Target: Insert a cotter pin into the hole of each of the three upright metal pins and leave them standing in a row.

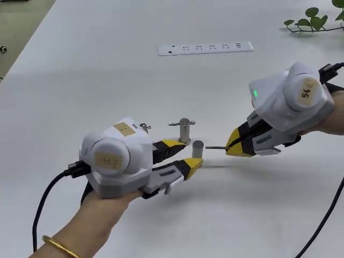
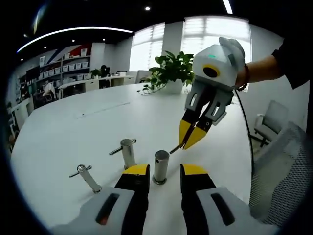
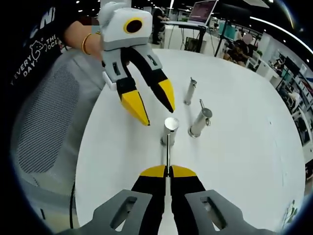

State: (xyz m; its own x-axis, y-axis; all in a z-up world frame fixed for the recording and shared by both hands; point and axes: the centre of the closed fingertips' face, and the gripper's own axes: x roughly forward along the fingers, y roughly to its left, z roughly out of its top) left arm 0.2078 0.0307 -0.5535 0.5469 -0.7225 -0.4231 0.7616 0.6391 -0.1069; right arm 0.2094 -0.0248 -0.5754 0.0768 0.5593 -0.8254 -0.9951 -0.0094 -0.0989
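Three upright metal pins stand on the white table. The near pin (image 1: 197, 149) (image 2: 161, 166) (image 3: 170, 129) has a bare top and stands between the tips of my open left gripper (image 1: 188, 152) (image 2: 165, 170), with small gaps on both sides. My right gripper (image 1: 230, 146) (image 3: 167, 169) is shut on a thin cotter pin (image 1: 215, 147) (image 3: 167, 149) (image 2: 175, 148), whose tip points at the near pin's side. The middle pin (image 1: 184, 130) (image 2: 128, 152) carries a cotter pin through its head. The third pin (image 1: 144, 127) (image 2: 88, 177) also carries one and is partly hidden behind the left gripper.
A white power strip (image 1: 204, 48) lies far back on the table (image 1: 107, 64). A green plant (image 1: 312, 20) sits at the back right corner. Black cables trail from both grippers toward the table's near edge.
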